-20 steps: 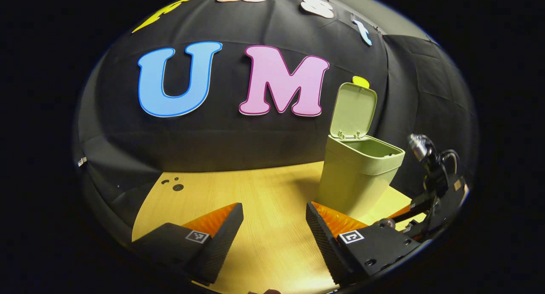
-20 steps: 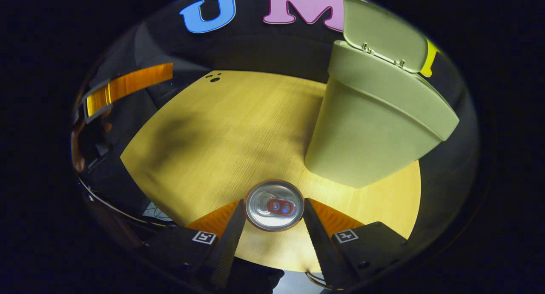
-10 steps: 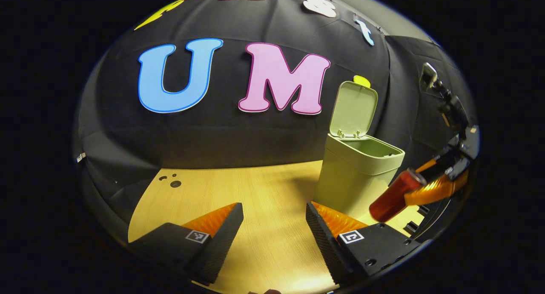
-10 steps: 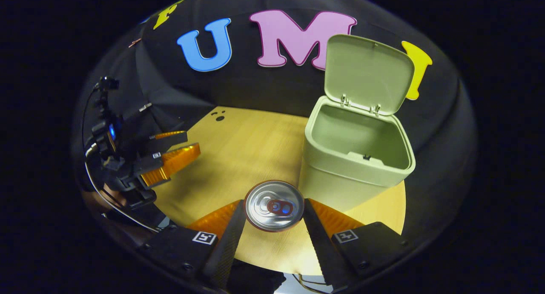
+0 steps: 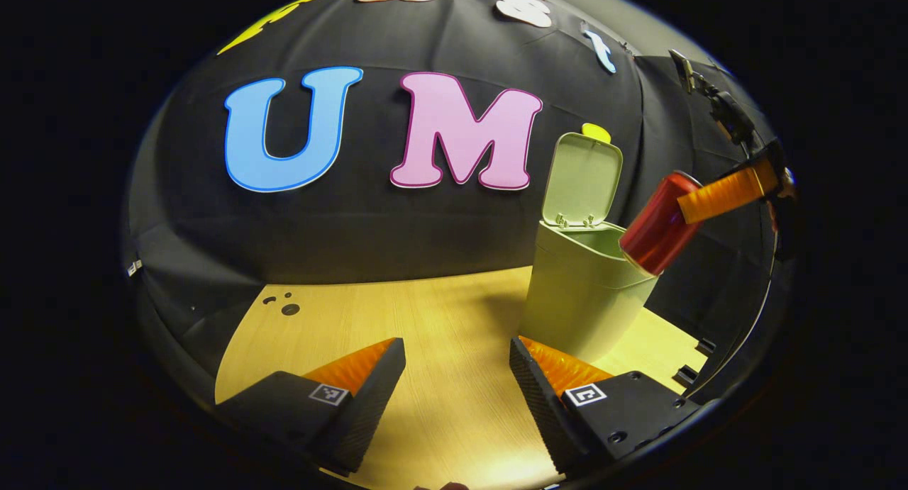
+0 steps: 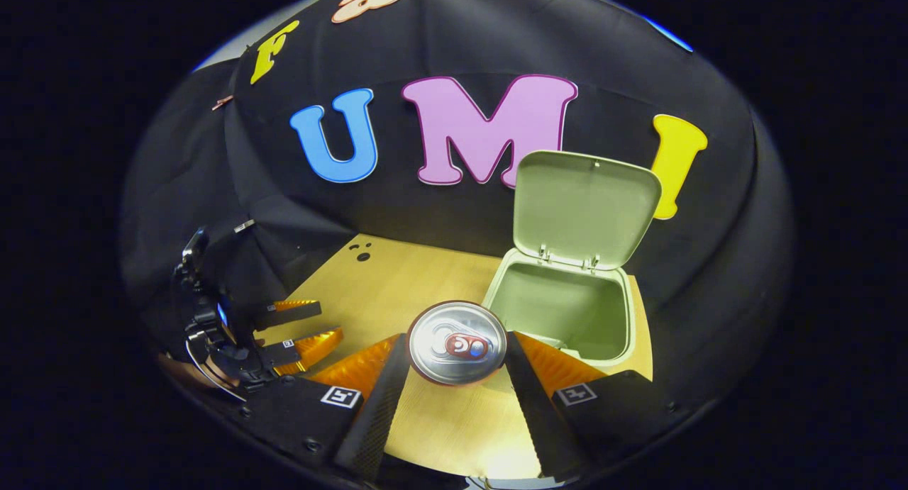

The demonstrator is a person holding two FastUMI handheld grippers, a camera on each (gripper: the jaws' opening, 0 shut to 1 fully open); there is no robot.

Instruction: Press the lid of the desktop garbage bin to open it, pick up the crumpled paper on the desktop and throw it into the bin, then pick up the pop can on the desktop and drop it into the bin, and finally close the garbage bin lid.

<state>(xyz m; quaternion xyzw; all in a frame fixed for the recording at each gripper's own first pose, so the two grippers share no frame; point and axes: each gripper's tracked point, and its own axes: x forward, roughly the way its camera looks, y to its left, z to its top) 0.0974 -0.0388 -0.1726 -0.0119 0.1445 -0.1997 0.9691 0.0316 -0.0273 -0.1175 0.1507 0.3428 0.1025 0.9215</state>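
The green bin [image 5: 582,298] stands on the wooden table [image 5: 425,320] with its lid [image 5: 582,181] swung up against the wall. A red pop can [image 5: 658,224] hangs tilted just above the bin's right rim, held by the right gripper [image 5: 699,203]. In the right gripper view the can's silver top [image 6: 457,342] sits between both fingers of the right gripper [image 6: 457,359], with the open bin [image 6: 567,313] and its lid [image 6: 583,208] just beyond. My left gripper [image 5: 457,359] is open low over the table, nothing between its fingers; it shows farther off as the left gripper [image 6: 298,327].
Small dark holes [image 5: 284,305] mark the table's far left corner. The black cloth wall stands close behind the bin. Bare tabletop [image 6: 369,291] lies left of the bin.
The right gripper has lifted the can from table height up to the bin's rim, now looking down into the bin. The left gripper has barely moved.
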